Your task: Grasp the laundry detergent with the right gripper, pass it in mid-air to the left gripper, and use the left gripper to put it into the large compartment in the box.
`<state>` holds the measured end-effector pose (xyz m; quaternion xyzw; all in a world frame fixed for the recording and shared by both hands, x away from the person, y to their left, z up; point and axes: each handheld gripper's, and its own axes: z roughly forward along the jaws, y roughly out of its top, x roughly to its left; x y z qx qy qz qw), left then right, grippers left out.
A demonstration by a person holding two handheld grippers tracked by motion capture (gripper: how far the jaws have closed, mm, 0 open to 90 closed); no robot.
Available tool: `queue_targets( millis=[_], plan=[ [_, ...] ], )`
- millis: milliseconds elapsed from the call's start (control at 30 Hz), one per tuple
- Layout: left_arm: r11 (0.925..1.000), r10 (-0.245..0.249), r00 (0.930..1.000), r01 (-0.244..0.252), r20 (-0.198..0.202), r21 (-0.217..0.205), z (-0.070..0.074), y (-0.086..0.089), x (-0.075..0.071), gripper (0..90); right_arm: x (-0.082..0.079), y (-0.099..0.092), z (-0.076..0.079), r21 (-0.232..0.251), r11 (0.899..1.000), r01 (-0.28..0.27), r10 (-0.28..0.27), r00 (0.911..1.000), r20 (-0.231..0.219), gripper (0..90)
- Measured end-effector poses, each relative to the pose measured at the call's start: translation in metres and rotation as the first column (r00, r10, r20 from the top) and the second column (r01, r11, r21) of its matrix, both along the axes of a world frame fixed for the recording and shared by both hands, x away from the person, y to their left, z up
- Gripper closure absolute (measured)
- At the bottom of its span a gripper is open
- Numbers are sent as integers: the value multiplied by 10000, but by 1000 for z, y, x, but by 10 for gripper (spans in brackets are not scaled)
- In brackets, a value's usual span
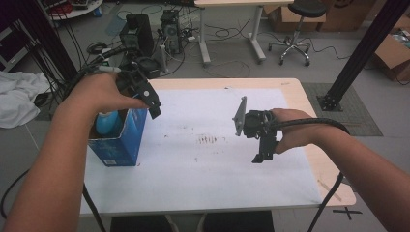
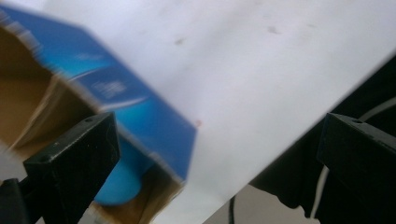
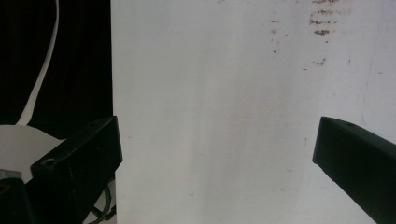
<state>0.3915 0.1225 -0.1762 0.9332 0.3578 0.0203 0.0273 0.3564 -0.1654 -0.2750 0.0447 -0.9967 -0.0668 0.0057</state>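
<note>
An open-topped blue cardboard box (image 1: pixel 123 142) stands on the left side of the white sheet (image 1: pixel 212 169), and a light-blue rounded object (image 1: pixel 107 123) sits inside it. My left gripper (image 1: pixel 153 108) hovers over the box's right top edge. In the left gripper view its jaws (image 2: pixel 219 144) stand wide apart with nothing between them, above the box (image 2: pixel 140 112) and the light-blue object (image 2: pixel 119 184). My right gripper (image 1: pixel 263 153) hangs over the right part of the sheet, pointing down. Its jaws (image 3: pixel 217 149) are open over bare sheet.
Brownish smudges (image 1: pixel 208 140) mark the sheet's middle. The wooden table (image 1: pixel 296 96) shows beyond the sheet at the right. Behind it on the floor are computer towers (image 1: pixel 138 31), cables, a desk leg (image 1: pixel 205 38) and a stool (image 1: pixel 295 29). A black post (image 1: pixel 358 58) rises at right.
</note>
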Motion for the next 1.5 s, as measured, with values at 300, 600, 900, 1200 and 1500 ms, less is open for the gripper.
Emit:
queue_targets(
  millis=[300,600,900,1200,1500],
  plan=[
    [9658,-2578,9643,2554,-606,-443,-19,-29,-9,1,2,-3,5,-239,9997,95,-94,10000,28,0],
    [8726,-4883,8652,4818,-1139,-808,-31,-50,-22,1,1,-2,8,-378,9991,210,-208,9998,43,0],
    [8185,-5744,8051,5667,-1478,-943,-39,-55,-27,1,8,-2,8,-347,9990,266,-263,9996,85,0],
    [8097,-5867,7929,5773,-1646,-1056,-40,-57,-32,1,8,3,8,-360,9992,168,-165,9998,84,0],
    [8084,-5885,7918,5781,-1634,-1104,-41,-57,-32,1,10,1,11,-308,9993,230,-226,9997,119,0]
  ],
)
